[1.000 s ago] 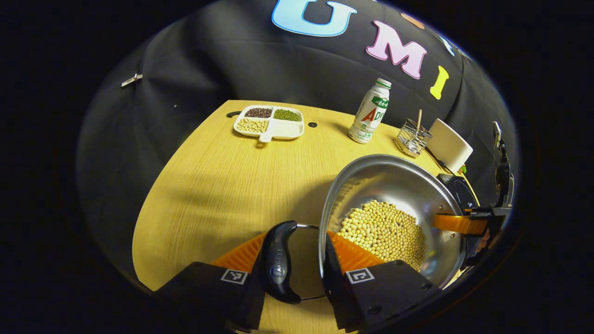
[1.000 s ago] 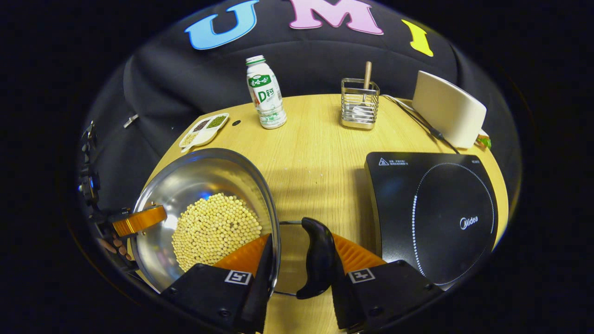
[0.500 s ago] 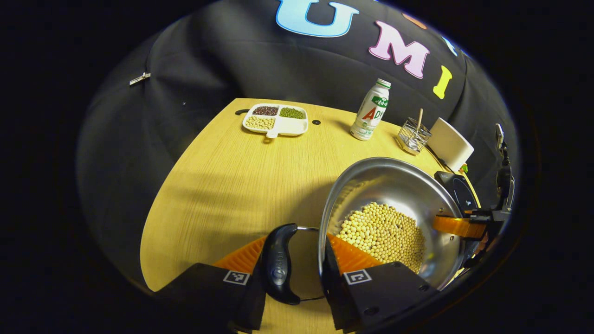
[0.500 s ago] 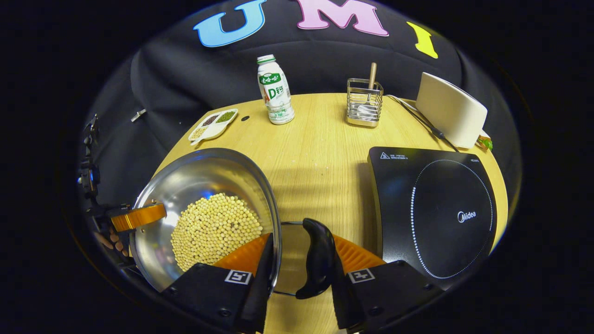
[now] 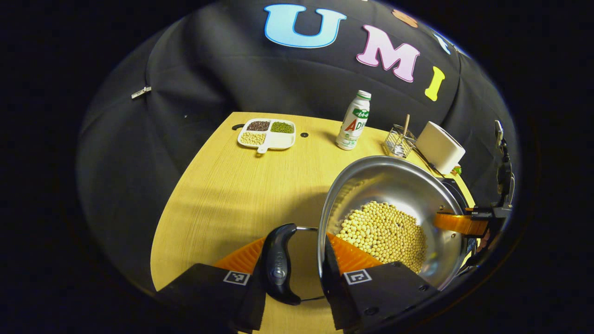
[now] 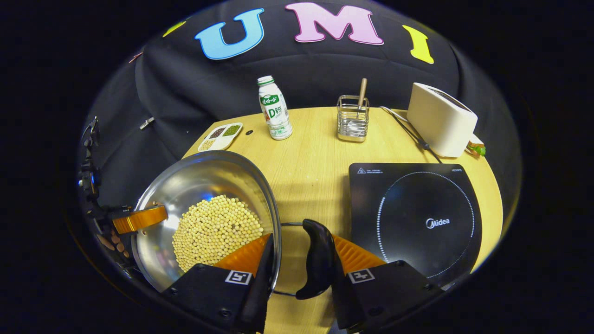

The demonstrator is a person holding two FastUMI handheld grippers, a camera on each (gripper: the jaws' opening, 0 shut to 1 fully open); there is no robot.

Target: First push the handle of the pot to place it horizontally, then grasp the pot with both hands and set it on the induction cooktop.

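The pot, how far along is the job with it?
Done: both handles lie level and are gripped, the left gripper on one handle, the right gripper on the other. In hand: carrying the pot of beans. Left: setting it on the cooktop, which is bare.

Divided bean dish (image 5: 266,133), bottle (image 6: 274,114), wire utensil holder (image 6: 352,123), white toaster (image 6: 440,119) along the table's (image 5: 232,185) far edge.

"Midea" logo on induction cooktop (image 6: 413,218); bottle (image 6: 274,111) label unread.
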